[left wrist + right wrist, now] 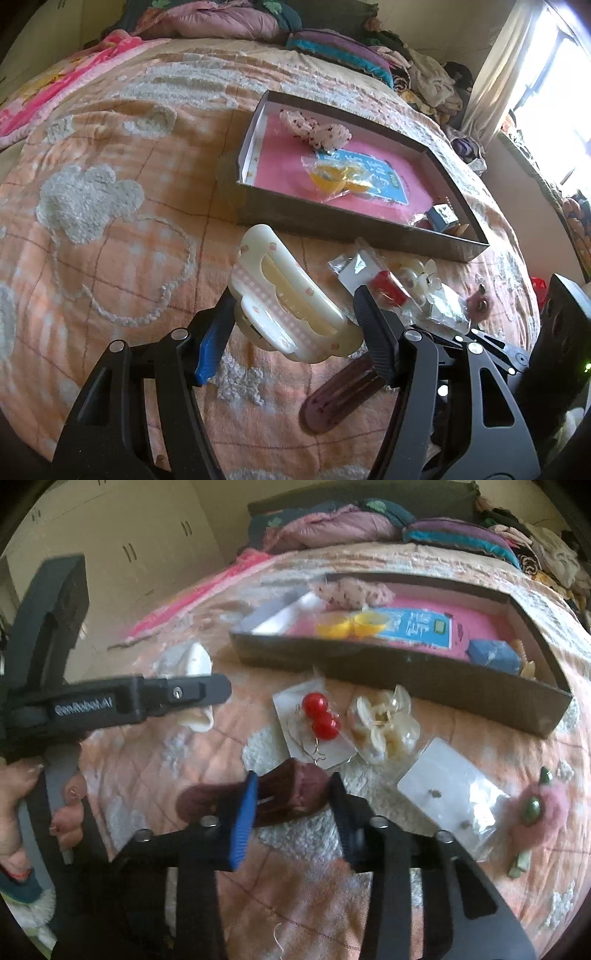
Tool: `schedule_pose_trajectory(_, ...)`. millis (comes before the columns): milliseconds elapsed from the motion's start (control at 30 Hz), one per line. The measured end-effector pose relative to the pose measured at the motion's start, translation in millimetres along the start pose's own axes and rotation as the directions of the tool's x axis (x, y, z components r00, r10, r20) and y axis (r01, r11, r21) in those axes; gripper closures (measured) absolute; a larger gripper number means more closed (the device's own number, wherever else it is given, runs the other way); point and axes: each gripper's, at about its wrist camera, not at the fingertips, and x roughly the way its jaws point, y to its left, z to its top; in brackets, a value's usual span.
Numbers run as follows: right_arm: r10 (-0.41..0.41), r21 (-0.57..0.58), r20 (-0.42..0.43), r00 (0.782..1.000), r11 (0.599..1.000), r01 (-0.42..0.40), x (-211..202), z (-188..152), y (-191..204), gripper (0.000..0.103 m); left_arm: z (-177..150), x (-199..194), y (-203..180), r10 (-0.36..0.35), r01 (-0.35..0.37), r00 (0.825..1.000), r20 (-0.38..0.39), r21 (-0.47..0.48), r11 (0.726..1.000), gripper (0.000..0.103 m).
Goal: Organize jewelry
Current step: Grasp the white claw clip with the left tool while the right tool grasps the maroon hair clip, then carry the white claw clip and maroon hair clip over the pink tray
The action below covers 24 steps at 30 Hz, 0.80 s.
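Note:
My left gripper (295,325) is shut on a large cream hair claw (291,302) with pink checks, held above the bedspread in front of the dark box (332,225). My right gripper (291,805) is shut on a maroon hair clip (277,797), which also shows in the left wrist view (340,398). On the bed lie red bead earrings on a card (320,716), a clear flower claw (384,723), a bagged stud card (443,794) and a pink fuzzy piece (535,805). The box holds a scrunchie (314,127), yellow clips in a bag (340,177) and a small blue box (441,218).
The peach bedspread (110,221) spreads wide to the left of the box. Pillows and folded clothes (332,44) pile at the bed's far end. A curtained window (535,92) is at the right. The left gripper's body (92,705) crosses the right wrist view.

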Motion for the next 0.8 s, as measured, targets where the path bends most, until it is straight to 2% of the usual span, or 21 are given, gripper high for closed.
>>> schedule_pose_trajectory(367, 0.012, -0.107, 0.089, 0.996, 0.994, -0.003, -34, 7, 18, 0.077, 4, -17, -7, -0.016, 0.016, 1.000, 0.026, 0.019, 1.000, 0.047)
schedule_pose_trajectory(567, 0.022, -0.081, 0.119, 0.993, 0.997, -0.012, -48, 13, 13, 0.077, 11, -27, -16, -0.019, 0.017, 0.999, 0.044, 0.048, 0.999, 0.047)
schedule_pose_trajectory(800, -0.018, -0.046, 0.190, 0.982, 0.999, 0.027, -84, 21, -2, 0.077, 24, -34, -35, -0.017, 0.012, 0.998, 0.056, 0.100, 0.995, 0.047)
